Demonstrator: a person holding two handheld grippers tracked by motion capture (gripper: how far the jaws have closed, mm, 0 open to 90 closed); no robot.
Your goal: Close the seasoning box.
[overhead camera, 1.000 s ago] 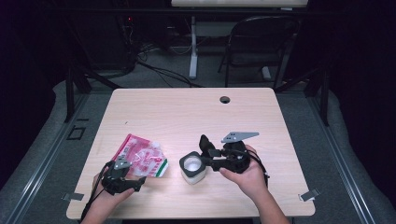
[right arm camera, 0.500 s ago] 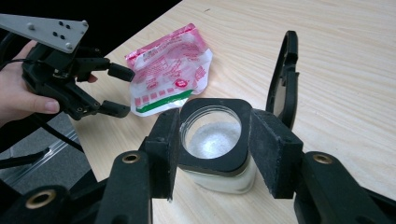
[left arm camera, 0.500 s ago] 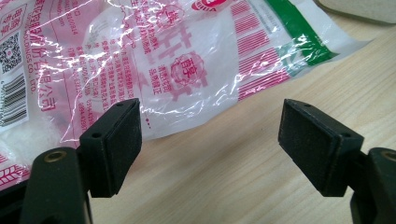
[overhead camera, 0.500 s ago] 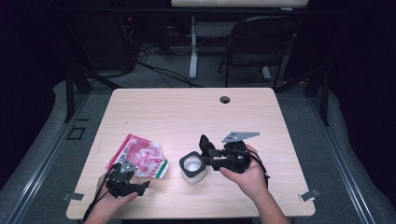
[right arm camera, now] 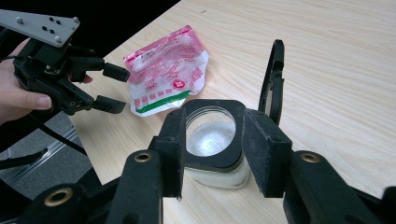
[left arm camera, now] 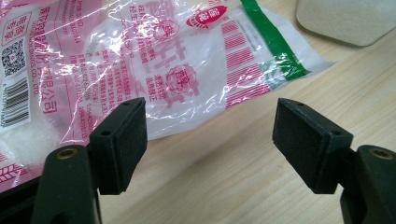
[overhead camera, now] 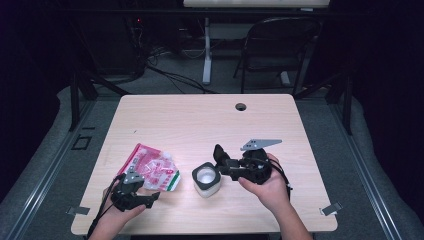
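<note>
A pink and white plastic bag (overhead camera: 150, 167) (left arm camera: 163, 56) (right arm camera: 168, 70) lies flat at the table's front left. Right of it stands a small white jar (overhead camera: 206, 180) (right arm camera: 215, 177) (left arm camera: 345, 18) with a black rim, white powder inside and its black lid (overhead camera: 218, 151) (right arm camera: 273, 79) hinged upright. My right gripper (overhead camera: 222, 172) (right arm camera: 212, 154) reaches in from the right. Its jaws have just been closing and the pads now press on the jar's rim from both sides. My left gripper (overhead camera: 145, 192) (left arm camera: 210, 135) (right arm camera: 122, 88) stands open just short of the bag's near edge, nothing between its pads.
The wooden table (overhead camera: 200, 120) has a round cable hole (overhead camera: 241, 106) near its far edge. A folding chair (overhead camera: 280, 45) and cables stand on the floor beyond. Metal clips (overhead camera: 330, 209) stick out at the front corners.
The left gripper sits slightly lower beside the bag than a second ago. The bag, the jar and the right hand keep their places.
</note>
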